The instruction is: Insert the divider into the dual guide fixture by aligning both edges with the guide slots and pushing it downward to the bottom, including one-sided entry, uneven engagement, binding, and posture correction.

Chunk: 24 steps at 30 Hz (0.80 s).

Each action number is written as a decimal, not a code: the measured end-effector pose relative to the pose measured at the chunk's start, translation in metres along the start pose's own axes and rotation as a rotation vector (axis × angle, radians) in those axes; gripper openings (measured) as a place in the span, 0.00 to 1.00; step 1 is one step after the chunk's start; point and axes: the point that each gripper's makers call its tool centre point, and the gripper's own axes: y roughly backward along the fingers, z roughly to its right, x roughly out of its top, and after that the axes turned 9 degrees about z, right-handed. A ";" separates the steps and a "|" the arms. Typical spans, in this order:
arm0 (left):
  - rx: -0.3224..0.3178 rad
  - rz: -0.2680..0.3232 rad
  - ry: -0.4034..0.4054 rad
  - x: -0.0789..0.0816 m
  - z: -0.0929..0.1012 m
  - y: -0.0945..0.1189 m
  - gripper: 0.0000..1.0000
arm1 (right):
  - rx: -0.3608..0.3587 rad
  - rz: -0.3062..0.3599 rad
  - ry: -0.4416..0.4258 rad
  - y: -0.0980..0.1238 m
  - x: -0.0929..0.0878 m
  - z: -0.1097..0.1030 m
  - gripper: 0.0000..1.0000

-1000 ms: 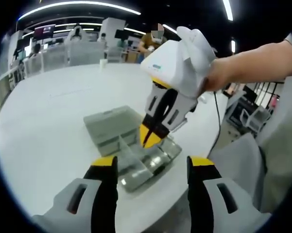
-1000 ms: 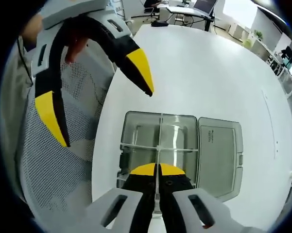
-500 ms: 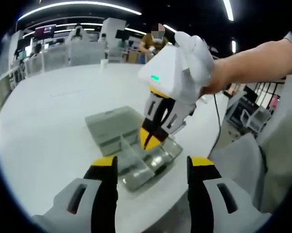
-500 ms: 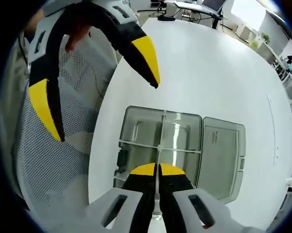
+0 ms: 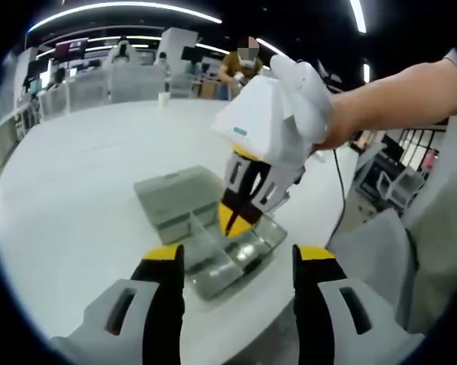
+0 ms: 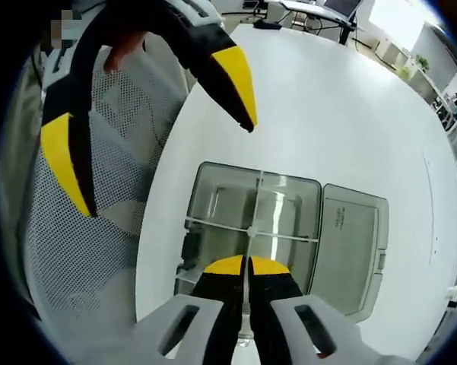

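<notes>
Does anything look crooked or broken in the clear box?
Nothing stands out. The clear box sits flat on the white table, its lid open beside it. The right gripper pinches a thin divider, which looks straight.

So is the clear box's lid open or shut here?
Open: the lid lies flat beside the clear box, whose compartments are uncovered.

- A round white table [image 6: 350,99] carries the things.
- A clear plastic compartment box [image 6: 220,220] lies on it near the edge, its lid [image 6: 350,243] open flat.
</notes>
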 end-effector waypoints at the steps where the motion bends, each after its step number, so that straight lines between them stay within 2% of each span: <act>1: 0.000 0.000 0.000 0.000 0.000 0.000 0.56 | 0.002 -0.001 0.002 0.000 0.000 0.000 0.00; 24: 0.002 -0.003 0.004 -0.002 0.000 -0.001 0.55 | -0.011 -0.003 -0.027 -0.004 -0.004 0.000 0.00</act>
